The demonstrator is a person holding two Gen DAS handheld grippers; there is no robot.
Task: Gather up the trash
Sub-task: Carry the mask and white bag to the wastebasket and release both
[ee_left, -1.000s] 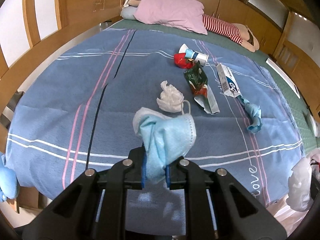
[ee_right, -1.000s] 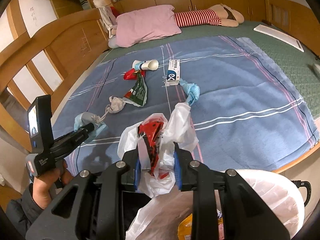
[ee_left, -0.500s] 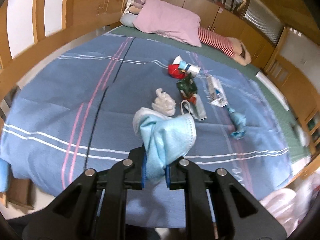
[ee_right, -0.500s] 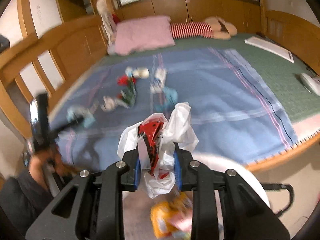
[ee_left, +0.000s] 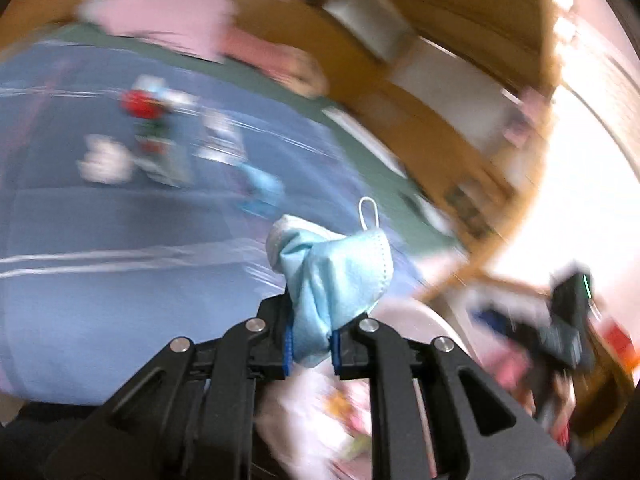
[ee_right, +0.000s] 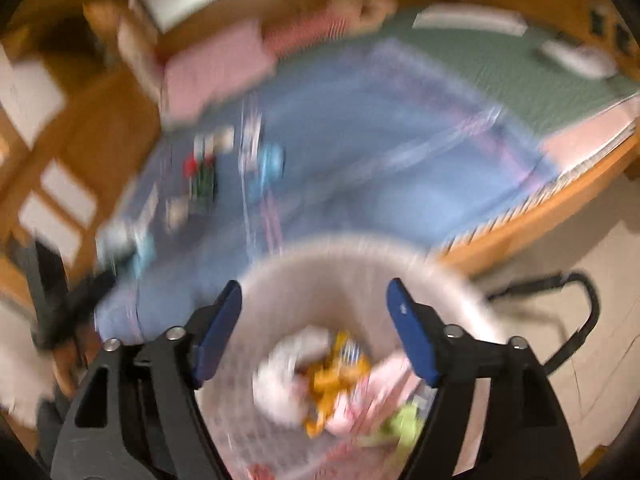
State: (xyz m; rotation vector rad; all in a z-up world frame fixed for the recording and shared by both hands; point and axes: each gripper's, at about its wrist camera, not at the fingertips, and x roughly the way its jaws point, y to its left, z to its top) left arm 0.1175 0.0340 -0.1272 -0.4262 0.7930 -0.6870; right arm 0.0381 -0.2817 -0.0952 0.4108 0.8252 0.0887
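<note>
**Carrying a face mask beside the trash bin; other jaws spread over it**

Holding entry, both wrist views heavily motion-blurred.

Left gripper: jaws pressed in on a crumpled light-blue face mask, pinched between the blue pads. I see the mask bunched upright, long axis running up and away from the fingertips, one white ear loop standing at its top. Nothing else touches the mask. This gripper sits above the near edge of the blue bedspread, angled toward the right side of the bed; the white rim of the bin shows just below and right of the fingers.

Right gripper: jaws spread wide, nothing between them. I read it as tilted downward over the round white bin, which stands on the floor against the bed's wooden edge. Bin contents: white, orange, pink and green scraps, too smeared to identify.

Remaining litter lies well apart on the bedspread: red, green, white and blue pieces, blurred.
</note>
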